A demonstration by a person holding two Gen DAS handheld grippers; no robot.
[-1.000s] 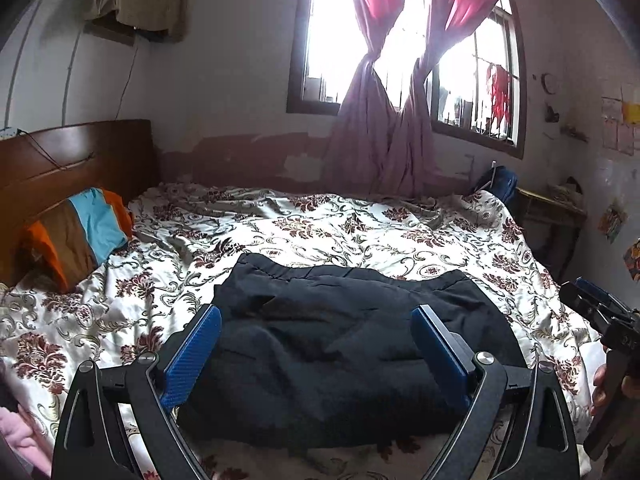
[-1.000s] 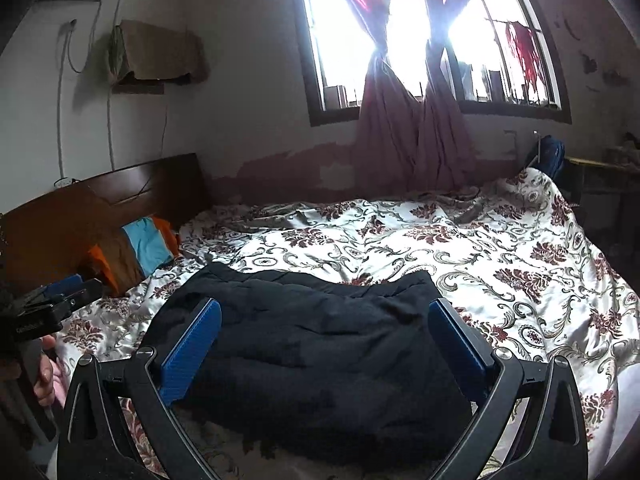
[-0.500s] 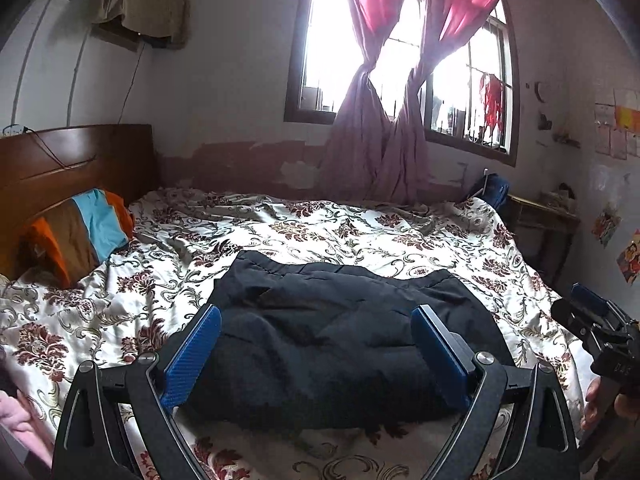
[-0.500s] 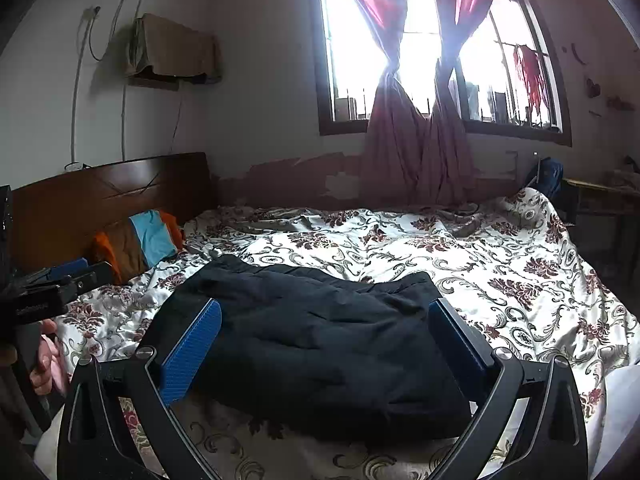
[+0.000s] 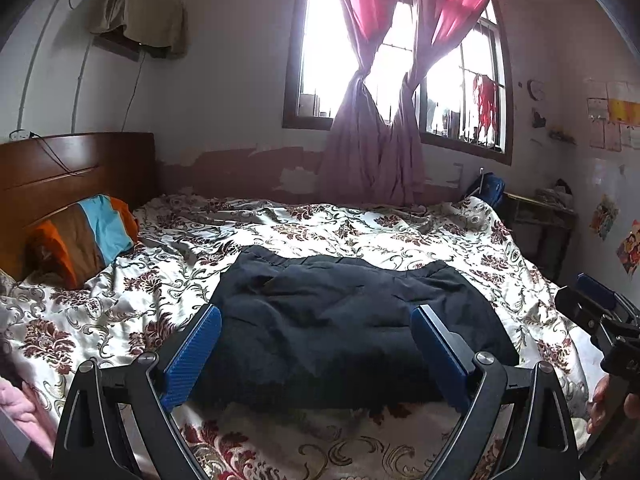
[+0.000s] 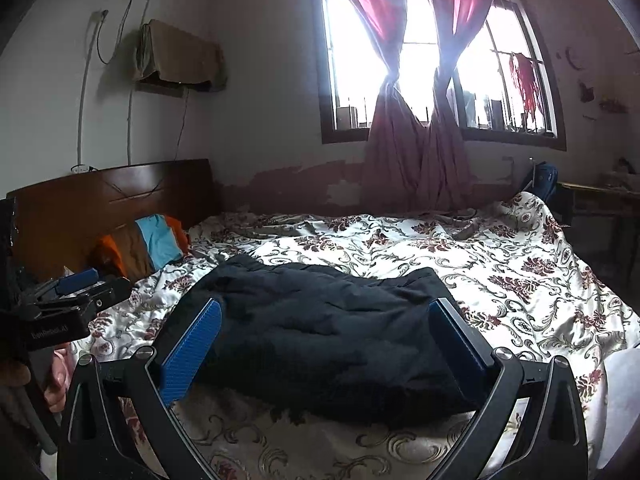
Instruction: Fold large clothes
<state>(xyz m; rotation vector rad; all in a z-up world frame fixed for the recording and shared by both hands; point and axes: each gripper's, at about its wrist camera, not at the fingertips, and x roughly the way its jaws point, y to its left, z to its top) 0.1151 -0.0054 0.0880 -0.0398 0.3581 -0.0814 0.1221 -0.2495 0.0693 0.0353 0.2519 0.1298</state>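
A dark navy garment [image 5: 344,320] lies folded into a thick rectangle on the floral bedspread [image 5: 360,228], near the bed's front edge. My left gripper [image 5: 316,316] hovers in front of it, open, its blue pads wide apart and holding nothing. In the right wrist view the same garment [image 6: 320,332] fills the middle. My right gripper [image 6: 326,308] is also open and empty, held back from the cloth. The right gripper [image 5: 600,312] shows at the right edge of the left wrist view; the left gripper [image 6: 76,292] shows at the left edge of the right wrist view.
A striped orange, brown and blue pillow [image 5: 84,236] leans on the wooden headboard [image 5: 60,172] at the left. A window with tied pink curtains [image 5: 384,128] is behind the bed. A dark desk [image 5: 540,216] stands at the far right. A hand [image 5: 608,396] holds the right gripper's handle.
Both grippers have drawn back and risen from the garment, so more bedspread shows in front of it. The garment has not moved; both grippers stay open.
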